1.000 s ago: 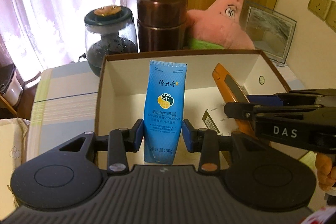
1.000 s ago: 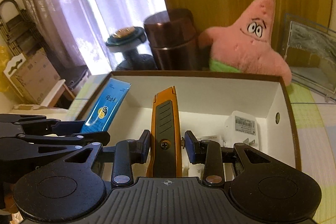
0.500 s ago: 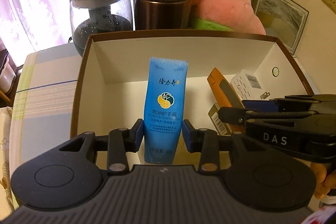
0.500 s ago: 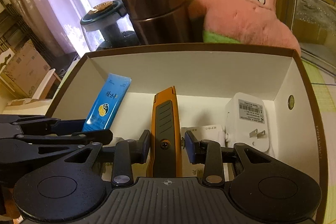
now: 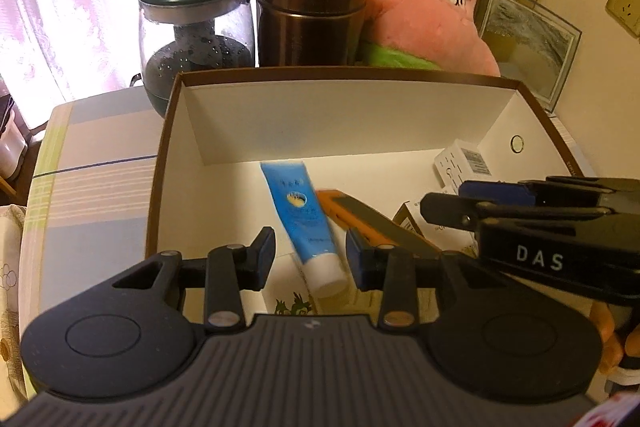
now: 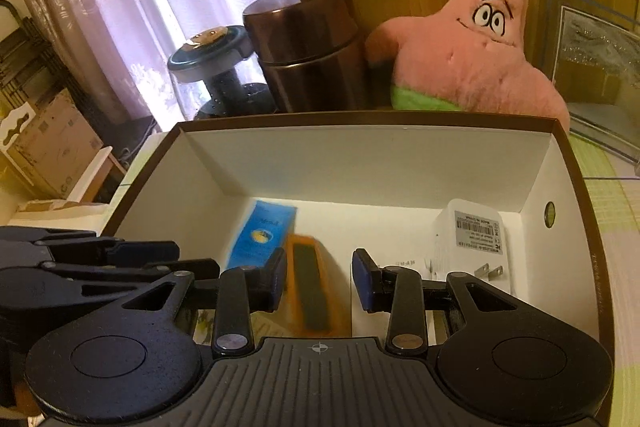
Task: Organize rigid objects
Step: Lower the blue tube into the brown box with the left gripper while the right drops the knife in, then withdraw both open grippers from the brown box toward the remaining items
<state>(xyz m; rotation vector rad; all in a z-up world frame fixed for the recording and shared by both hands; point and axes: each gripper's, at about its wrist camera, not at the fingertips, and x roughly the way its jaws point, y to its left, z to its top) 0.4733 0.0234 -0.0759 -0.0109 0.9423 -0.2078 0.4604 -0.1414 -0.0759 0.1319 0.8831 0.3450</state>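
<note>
Blue plastic hand-cream tube (image 5: 306, 219) lies blurred on the floor of the white brown-rimmed cardboard box (image 5: 320, 115), free between the left gripper (image 5: 311, 254)'s released jaws, while the right wrist view shows the orange utility knife (image 6: 310, 287) lying loose between the right gripper (image 6: 320, 279)'s parted jaws.

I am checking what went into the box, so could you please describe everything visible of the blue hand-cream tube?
The blue hand-cream tube is a soft-looking plastic squeeze tube with a white screw cap and a round yellow emblem amid blurred print. It lies on the white floor of the brown-rimmed cardboard box, flat crimped end toward the far wall, cap toward the camera. The open left gripper stands over its cap end, pads clear of it. The orange utility knife lies close beside it; contact is unclear.
</note>
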